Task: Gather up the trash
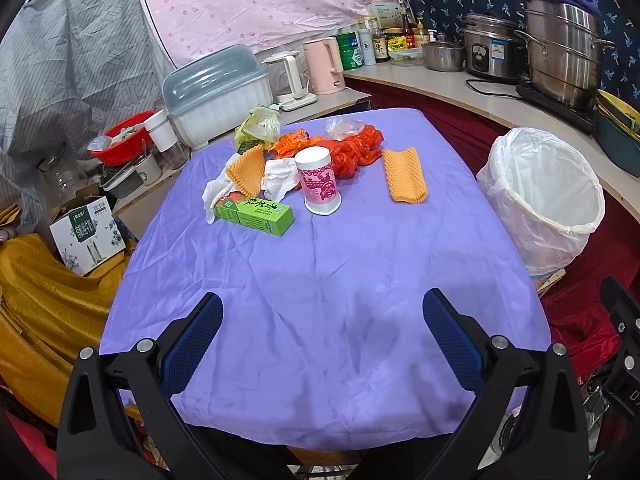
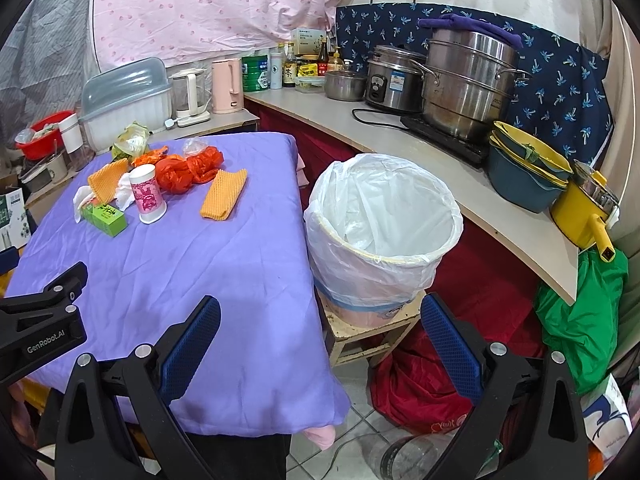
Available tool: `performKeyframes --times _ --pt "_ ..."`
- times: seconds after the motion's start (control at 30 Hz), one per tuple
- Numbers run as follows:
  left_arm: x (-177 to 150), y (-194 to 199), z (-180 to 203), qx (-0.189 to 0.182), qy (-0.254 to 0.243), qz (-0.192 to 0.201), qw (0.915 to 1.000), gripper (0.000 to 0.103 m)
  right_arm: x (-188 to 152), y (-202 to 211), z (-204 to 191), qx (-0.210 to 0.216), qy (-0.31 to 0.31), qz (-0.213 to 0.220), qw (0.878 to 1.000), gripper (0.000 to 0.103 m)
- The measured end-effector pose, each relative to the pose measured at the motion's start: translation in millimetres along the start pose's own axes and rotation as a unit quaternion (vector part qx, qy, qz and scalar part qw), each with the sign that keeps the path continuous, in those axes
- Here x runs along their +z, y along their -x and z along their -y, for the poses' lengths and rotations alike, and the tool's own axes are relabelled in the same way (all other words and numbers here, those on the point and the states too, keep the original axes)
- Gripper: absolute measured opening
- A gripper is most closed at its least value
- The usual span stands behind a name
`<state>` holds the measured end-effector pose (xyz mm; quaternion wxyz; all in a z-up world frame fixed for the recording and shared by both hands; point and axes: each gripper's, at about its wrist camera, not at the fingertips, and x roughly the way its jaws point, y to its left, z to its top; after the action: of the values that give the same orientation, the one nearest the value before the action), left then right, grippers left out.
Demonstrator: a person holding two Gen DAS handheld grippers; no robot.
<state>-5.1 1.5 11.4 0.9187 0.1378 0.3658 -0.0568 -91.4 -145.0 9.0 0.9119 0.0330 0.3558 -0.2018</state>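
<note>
Trash lies at the far end of the purple-covered table [image 1: 320, 280]: a pink-and-white paper cup [image 1: 319, 181] upside down, a green carton [image 1: 254, 212], white tissue [image 1: 280, 174], two orange foam nets [image 1: 405, 175], a red plastic bag [image 1: 356, 150] and a clear bag [image 1: 343, 125]. A bin lined with a white bag [image 2: 380, 220] stands on a stool right of the table. My left gripper [image 1: 322, 308] is open over the near cloth, holding nothing. My right gripper [image 2: 320, 312] is open at the table's near right corner, in front of the bin. The cup [image 2: 147, 194] and carton [image 2: 106, 218] also show in the right wrist view.
A counter [image 2: 460, 184] curves behind the bin with steel pots [image 2: 468, 84], a rice cooker, bowls and a yellow pot. Kettles and a lidded dish box [image 1: 218, 92] stand behind the table. Red cloth and a green bag lie on the floor at right; a yellow cloth [image 1: 48, 300] at left.
</note>
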Motion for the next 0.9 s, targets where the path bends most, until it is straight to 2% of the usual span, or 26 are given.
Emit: performKeyframes --times 0.9 --pt "-0.2 -0.5 -0.2 -0.002 0.001 -0.001 1.0 0.096 1.1 -0.3 -0.9 0.001 -0.001 0.0 1.0 0.096"
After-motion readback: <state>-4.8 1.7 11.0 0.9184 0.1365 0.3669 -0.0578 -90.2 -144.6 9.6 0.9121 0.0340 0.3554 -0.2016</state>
